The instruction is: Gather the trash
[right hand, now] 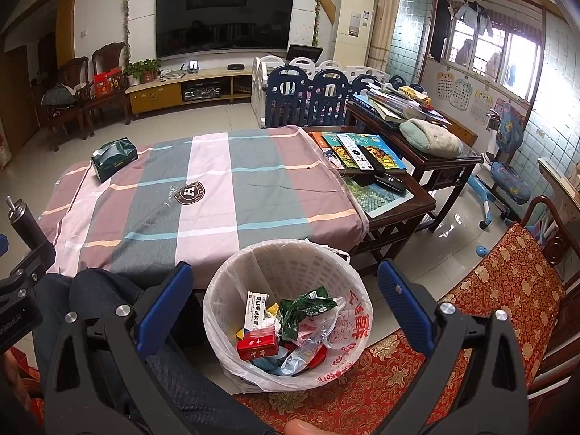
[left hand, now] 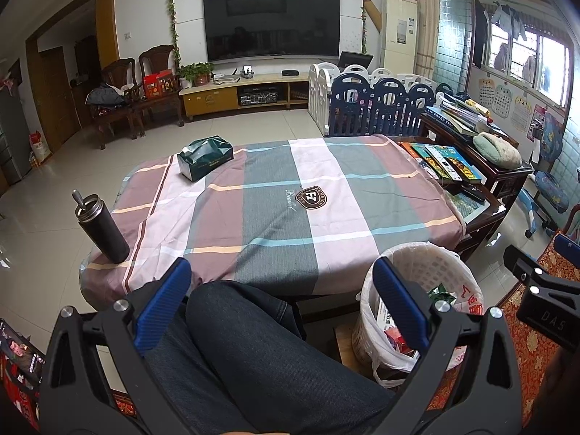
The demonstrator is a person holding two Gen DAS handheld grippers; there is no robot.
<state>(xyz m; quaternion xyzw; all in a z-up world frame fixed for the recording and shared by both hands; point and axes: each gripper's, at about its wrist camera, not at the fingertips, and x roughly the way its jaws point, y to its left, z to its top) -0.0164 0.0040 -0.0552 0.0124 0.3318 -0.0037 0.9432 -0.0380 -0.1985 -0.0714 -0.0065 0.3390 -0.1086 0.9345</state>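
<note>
- One table [left hand: 275, 195] with a striped cloth.
- One green tissue box [left hand: 204, 157].
- One dark bottle [left hand: 101, 226].
- One white trash bin [right hand: 286, 311], with one red box [right hand: 257, 348] and one green wrapper [right hand: 304, 308] inside.
- Two wooden chairs [left hand: 137, 83].
- One big TV [left hand: 272, 23].

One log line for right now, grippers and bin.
left gripper: open, empty | right gripper: open, empty, above bin | bin: holds trash | tablecloth: no trash

The tablecloth [left hand: 275, 188] badge showed "H"; the other gripper's body [left hand: 551, 311] read "DAS"; a box [right hand: 258, 312] carried "莫匹罗星软膏"
</note>
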